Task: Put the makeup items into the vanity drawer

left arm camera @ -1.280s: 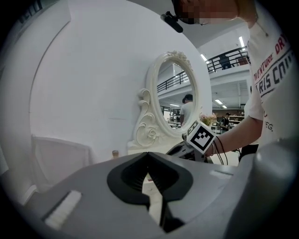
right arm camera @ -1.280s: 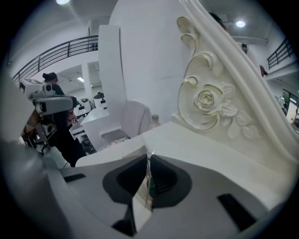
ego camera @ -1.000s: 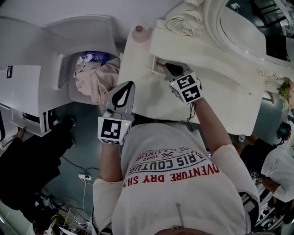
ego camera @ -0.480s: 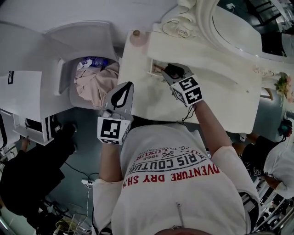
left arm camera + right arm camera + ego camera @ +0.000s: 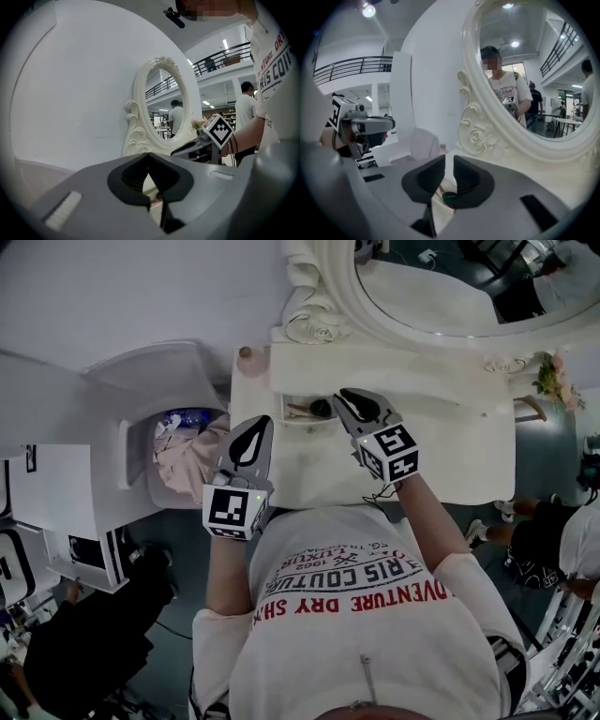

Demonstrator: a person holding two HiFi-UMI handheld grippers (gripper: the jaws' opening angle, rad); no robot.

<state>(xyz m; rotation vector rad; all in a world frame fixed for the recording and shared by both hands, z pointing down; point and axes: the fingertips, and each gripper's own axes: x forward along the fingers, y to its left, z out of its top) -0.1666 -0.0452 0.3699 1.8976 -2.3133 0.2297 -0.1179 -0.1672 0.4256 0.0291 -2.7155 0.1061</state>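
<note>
Though tiny in the drawer [image 5: 302, 422], makeup items [image 5: 317, 408] slim and dark.

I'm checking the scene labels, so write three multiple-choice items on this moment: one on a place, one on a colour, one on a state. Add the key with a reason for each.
1. The pinkish cloth lies:
A) on the white chair left of the vanity
B) on the floor
C) over the mirror

2. The vanity is:
A) black
B) white
C) red

3. The drawer is:
A) shut
B) lifted out and set on the floor
C) pulled open

Key:
1 A, the head view shows it heaped in the seat beside the table.
2 B, its top is white throughout.
3 C, makeup items show inside it from above.
</note>
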